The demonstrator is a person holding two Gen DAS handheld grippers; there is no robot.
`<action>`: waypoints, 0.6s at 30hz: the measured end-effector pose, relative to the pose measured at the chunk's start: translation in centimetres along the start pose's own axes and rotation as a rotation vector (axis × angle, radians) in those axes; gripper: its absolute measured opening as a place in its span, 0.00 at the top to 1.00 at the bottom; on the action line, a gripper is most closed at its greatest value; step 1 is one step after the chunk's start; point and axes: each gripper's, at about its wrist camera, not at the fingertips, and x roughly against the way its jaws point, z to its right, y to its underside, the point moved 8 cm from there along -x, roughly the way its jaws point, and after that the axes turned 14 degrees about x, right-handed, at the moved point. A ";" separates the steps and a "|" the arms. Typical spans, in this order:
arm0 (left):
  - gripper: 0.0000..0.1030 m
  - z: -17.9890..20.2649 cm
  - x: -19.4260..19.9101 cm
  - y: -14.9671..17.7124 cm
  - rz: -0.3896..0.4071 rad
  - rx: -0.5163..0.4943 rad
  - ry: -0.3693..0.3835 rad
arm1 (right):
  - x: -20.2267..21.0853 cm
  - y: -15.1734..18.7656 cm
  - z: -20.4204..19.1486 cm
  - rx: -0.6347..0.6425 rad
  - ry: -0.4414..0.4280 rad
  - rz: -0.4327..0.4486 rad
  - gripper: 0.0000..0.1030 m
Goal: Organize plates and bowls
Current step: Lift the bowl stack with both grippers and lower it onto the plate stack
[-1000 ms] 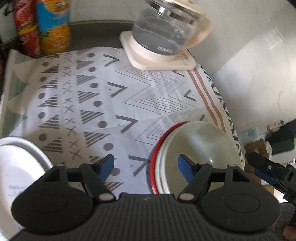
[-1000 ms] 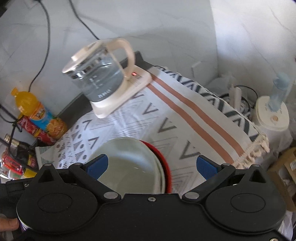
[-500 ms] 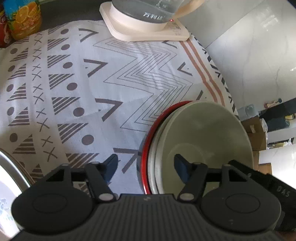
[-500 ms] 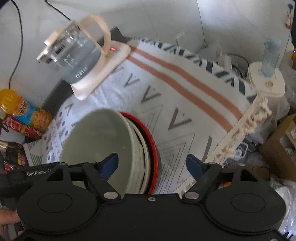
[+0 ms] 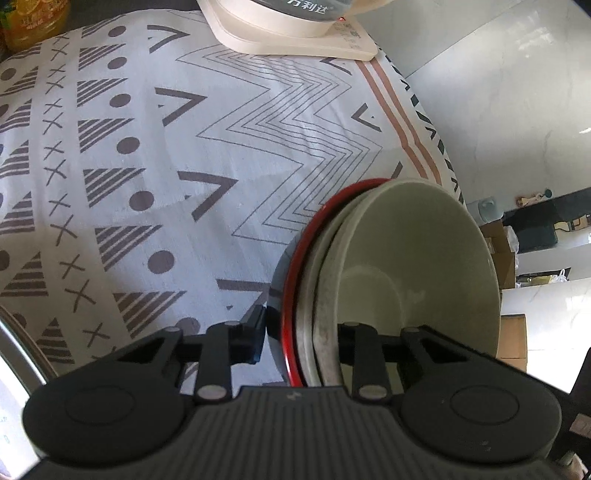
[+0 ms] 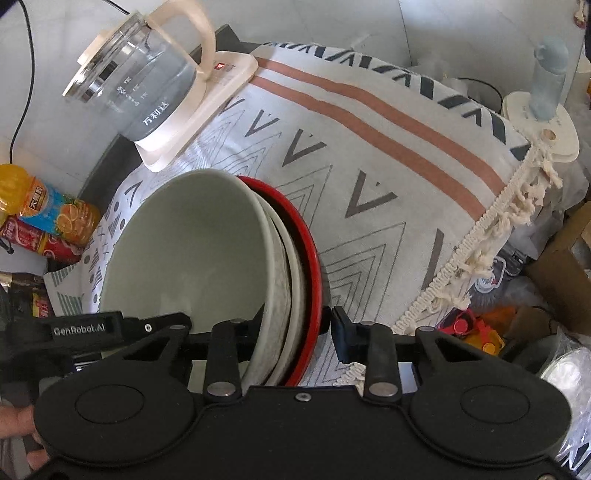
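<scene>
A pale green bowl (image 5: 406,258) (image 6: 192,251) sits nested in a grey-white bowl (image 5: 321,295) (image 6: 291,266), which sits in a red-rimmed dark bowl (image 5: 295,266) (image 6: 312,258) on the patterned cloth. My left gripper (image 5: 301,332) straddles the stack's near rim, one finger outside the dark wall and one inside the green bowl. Its jaws are closing and the pads meet the walls. My right gripper (image 6: 295,328) straddles the opposite rim the same way, also closing, with its pads against the stack. The left gripper's body (image 6: 85,328) shows in the right wrist view.
A glass kettle on a cream base (image 5: 295,29) (image 6: 140,85) stands at the back of the cloth. Drink bottles (image 5: 33,22) (image 6: 55,206) stand at the back left. A white plate (image 5: 11,369) lies at the left. The fringed table edge (image 6: 498,229) has clutter below it.
Both grippers came down onto the bowl stack and their jaws narrowed from wide open until they pinch its rim on opposite sides. The bowls have not shifted.
</scene>
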 end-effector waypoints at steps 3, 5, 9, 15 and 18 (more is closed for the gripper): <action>0.74 -0.1 0.5 0.1 0.014 0.016 0.005 | 0.3 -0.4 -0.5 0.035 0.002 0.011 0.69; 0.74 -0.2 1.1 0.2 0.032 0.021 0.009 | 0.5 -0.7 -0.8 0.053 -0.005 0.015 0.69; 0.74 -0.5 2.6 0.3 0.077 0.040 0.011 | 1.1 -1.3 -1.7 0.095 -0.029 0.028 0.69; 0.74 -1.3 4.9 0.7 0.136 0.079 0.009 | 1.8 -2.0 -3.6 0.156 -0.066 0.045 0.69; 0.74 -1.9 6.0 1.0 0.164 0.103 0.008 | 2.2 -2.3 -4.5 0.186 -0.082 0.052 0.69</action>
